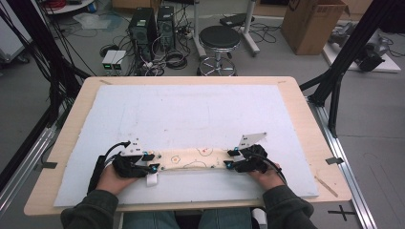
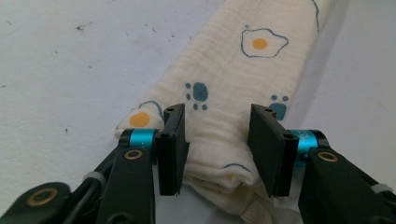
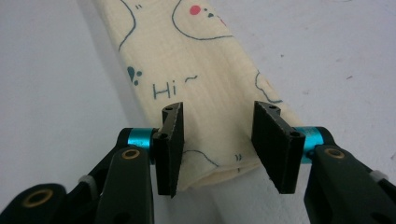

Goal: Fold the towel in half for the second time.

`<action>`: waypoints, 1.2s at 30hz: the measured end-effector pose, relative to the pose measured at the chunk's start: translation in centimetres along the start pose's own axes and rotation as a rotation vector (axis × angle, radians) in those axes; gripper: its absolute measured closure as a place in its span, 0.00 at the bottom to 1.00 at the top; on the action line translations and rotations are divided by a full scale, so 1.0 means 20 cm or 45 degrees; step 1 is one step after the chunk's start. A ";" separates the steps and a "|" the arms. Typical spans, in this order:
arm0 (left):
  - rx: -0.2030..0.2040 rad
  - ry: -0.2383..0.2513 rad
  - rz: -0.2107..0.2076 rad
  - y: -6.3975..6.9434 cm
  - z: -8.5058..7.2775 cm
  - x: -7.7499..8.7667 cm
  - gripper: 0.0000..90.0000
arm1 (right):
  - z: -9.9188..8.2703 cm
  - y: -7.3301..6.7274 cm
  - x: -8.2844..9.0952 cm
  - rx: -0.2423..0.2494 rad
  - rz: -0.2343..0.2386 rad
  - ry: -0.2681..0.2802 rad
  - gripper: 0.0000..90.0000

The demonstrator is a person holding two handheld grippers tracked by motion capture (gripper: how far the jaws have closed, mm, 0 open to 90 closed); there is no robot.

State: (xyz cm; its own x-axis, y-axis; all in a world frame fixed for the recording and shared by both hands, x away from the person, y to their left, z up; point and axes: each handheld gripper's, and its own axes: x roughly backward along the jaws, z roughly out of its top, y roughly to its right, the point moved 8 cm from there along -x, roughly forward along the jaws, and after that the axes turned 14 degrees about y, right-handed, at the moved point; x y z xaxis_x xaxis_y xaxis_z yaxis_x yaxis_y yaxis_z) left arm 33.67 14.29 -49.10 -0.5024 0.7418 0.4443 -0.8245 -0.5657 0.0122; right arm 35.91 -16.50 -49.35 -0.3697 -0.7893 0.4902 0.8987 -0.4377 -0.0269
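A white foam sheet (image 1: 191, 114) covers the tabletop (image 1: 305, 119). Near its front edge lies a cream cloth (image 1: 193, 159) folded into a long narrow strip, printed with fried eggs, blue paw prints and a small "Hi". The left gripper (image 2: 217, 140) straddles one end and the right gripper (image 3: 219, 142) the other, fingers (image 2: 170, 149) released, cloth between them unpinched.

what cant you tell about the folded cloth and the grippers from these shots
- Folded cloth, high view: print too small to read; both ends covered by the left gripper and right gripper.
- Left gripper view: the cloth's underside and near end are hidden by the jaws.
- Right gripper view: the far end is cut off by the top edge.
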 end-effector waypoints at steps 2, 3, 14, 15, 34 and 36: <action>0.001 0.002 -0.001 0.00 0.00 0.00 0.62 | 0.00 0.00 0.00 0.007 -0.009 0.008 0.59; -0.003 -0.001 -0.001 0.00 0.00 0.00 0.62 | 0.00 0.00 0.00 0.003 -0.005 0.006 0.59; 0.045 0.096 0.033 -0.01 0.05 0.05 0.55 | 0.03 0.00 0.00 -0.050 0.008 0.019 0.46; 0.045 0.118 0.044 -0.01 0.06 0.06 0.53 | 0.04 0.00 0.01 -0.063 0.013 0.034 0.46; 0.184 0.123 0.234 -0.22 0.07 0.04 0.57 | 0.12 0.21 -0.02 -0.322 -0.088 0.078 0.54; 0.196 0.111 0.222 -0.22 0.06 0.03 0.59 | 0.11 0.22 -0.03 -0.320 -0.093 0.056 0.55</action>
State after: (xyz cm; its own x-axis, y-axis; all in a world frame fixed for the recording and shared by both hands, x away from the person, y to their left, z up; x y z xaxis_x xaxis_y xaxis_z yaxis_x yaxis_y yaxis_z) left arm 37.26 16.81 -47.81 -0.6598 0.6524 0.3729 -0.6771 -0.7313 0.0815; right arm 40.50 -17.02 -47.87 -0.4463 -0.7670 0.4610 0.7845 -0.5832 -0.2107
